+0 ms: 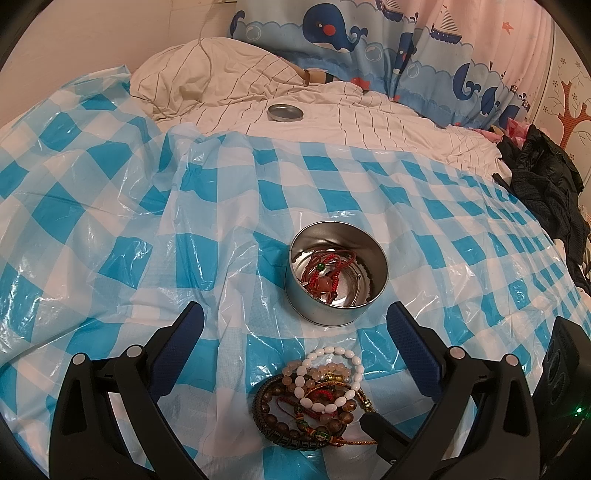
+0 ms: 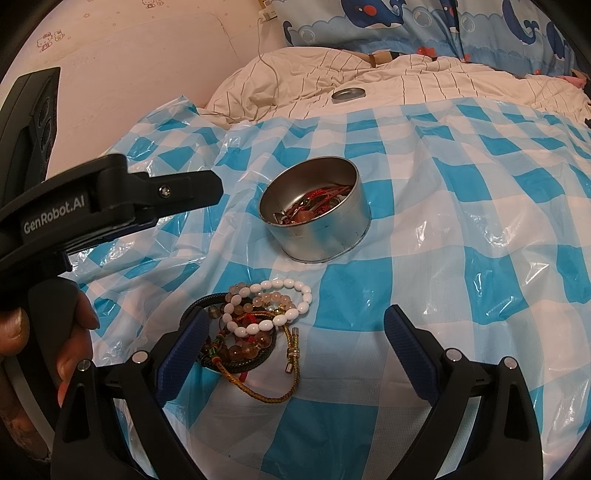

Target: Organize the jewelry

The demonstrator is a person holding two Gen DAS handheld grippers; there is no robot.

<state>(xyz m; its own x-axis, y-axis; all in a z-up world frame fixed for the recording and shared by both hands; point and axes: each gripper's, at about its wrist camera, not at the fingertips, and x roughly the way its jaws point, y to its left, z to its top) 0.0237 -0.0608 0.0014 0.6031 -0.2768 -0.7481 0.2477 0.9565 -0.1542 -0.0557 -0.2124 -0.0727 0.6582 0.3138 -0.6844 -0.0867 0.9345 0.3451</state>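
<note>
Metal tin (image 1: 336, 273) stands upright, mouth up, on the checked plastic sheet (image 1: 110, 221) over the bed, red cord jewelry inside; bracelets (image 1: 314, 398) lie heaped flat just before it; left gripper (image 1: 295, 332) and right gripper (image 2: 295, 332) both gape wide, holding nothing.

Left wrist view looks forward and down over the checkered sheet (image 1: 110, 206), close above the bracelet pile (image 1: 317, 398) at lower centre. Right wrist view faces the same way from further right. Both share the open tin (image 1: 336, 273), the lid (image 1: 285, 112) on the bed and the whale curtain (image 1: 369, 33).
</note>
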